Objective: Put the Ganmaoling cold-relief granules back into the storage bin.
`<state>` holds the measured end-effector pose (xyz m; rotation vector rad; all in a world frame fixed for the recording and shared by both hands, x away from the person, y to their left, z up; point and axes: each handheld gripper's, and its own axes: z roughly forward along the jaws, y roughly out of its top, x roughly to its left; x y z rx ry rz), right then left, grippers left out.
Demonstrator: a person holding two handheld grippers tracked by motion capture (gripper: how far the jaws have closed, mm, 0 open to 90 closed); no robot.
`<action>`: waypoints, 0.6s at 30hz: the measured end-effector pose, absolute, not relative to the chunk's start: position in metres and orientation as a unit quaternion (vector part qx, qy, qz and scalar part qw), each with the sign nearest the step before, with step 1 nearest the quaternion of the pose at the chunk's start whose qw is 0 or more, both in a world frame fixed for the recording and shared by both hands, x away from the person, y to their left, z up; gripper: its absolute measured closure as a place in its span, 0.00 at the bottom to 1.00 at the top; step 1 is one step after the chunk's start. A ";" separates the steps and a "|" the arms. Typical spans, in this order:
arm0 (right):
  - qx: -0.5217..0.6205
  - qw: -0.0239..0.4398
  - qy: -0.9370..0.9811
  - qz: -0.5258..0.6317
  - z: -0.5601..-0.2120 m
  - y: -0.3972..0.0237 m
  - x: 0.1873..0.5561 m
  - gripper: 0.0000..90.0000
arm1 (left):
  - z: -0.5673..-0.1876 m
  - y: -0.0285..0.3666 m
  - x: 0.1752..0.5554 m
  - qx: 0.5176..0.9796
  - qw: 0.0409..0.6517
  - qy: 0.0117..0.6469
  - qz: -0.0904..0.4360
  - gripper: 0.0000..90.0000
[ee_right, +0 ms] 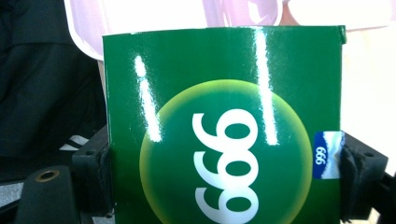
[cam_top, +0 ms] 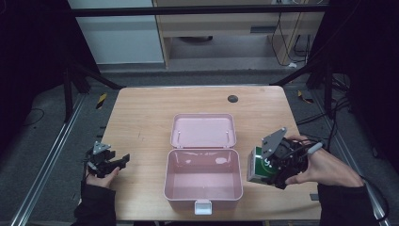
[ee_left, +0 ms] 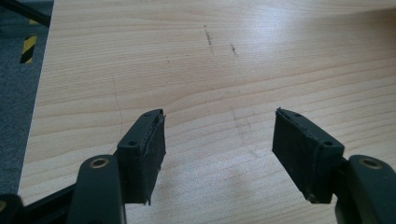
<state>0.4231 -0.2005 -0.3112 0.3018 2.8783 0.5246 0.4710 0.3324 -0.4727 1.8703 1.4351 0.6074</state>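
Green box in the clamp, pink case waiting open

Your right gripper [cam_top: 272,170] is pinching the green box [ee_right: 224,126] by its sides, face toward the camera, so it likely drops flat into the pink case [cam_top: 203,194] just beyond it. Your left gripper [ee_left: 218,154] sits spread over bare table [ee_left: 224,60], well off to the side.

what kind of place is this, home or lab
Most likely a lab or recording workspace, not a home: a bare wooden table ringed by a dark metal frame, loose cables on the grey floor, and a plain cabinet behind.
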 end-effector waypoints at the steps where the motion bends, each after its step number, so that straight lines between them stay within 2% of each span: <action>1: 0.103 0.101 0.974 0.177 -0.309 -0.199 0.423 0.18 | -0.473 0.332 0.471 0.721 0.346 0.553 0.234 0.37; 18: 0.080 0.103 0.975 0.179 -0.284 -0.172 0.424 0.18 | -0.473 0.333 0.471 0.721 0.346 0.553 0.234 0.37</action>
